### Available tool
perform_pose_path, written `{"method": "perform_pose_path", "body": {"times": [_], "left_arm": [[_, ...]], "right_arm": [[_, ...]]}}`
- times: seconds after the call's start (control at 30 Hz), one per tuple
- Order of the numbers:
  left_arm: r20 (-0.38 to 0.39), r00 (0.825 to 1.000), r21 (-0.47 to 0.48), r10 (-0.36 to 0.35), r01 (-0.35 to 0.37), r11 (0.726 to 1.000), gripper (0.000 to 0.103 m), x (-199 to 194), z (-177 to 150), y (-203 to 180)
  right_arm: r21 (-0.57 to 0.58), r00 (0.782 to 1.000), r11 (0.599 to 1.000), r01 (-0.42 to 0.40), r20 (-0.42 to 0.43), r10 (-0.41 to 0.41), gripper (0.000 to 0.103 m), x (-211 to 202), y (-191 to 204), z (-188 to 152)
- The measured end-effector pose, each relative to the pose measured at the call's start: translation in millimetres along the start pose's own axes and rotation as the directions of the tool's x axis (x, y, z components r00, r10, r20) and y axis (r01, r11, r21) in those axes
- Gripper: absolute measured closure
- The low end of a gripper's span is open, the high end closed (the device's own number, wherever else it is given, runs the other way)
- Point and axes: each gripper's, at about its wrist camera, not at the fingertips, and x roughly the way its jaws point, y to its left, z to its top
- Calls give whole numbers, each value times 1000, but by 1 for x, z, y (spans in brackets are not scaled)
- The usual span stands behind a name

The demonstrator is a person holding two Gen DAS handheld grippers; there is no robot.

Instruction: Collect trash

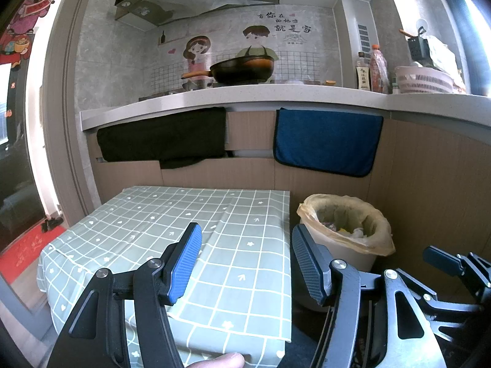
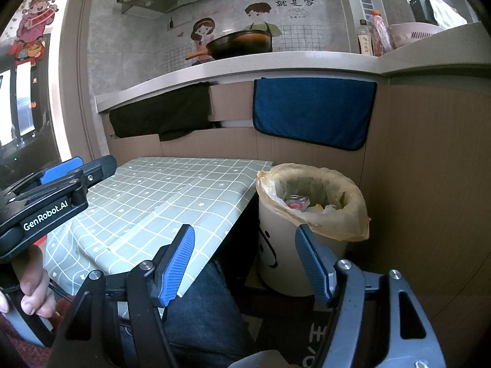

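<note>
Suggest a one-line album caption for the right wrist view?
Open right hand-held gripper hovers between checked table and lined trash bin.

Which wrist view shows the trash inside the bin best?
Right wrist: the bin sits nearer centre, colourful wrappers visible inside. Left wrist shows its contents smaller and dimmer, its base behind a finger.

You are looking at a small table (image 1: pixel 147 224) lying ahead of your left fingers (image 1: pixel 184 263), wearing a green checked cloth (image 1: pixel 233 276); past your right fingers (image 2: pixel 313 263), a lined bin (image 2: pixel 288 245) is standing on the floor (image 2: pixel 429 291).
</note>
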Motion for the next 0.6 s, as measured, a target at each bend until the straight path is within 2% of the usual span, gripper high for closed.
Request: {"method": "perform_pose_path", "body": {"times": [0.6], "left_arm": [[-3, 1000, 5, -4, 4, 1000, 41, 1, -1, 0]], "right_arm": [[12, 1000, 1000, 5, 5, -5, 37, -2, 0, 0]]}}
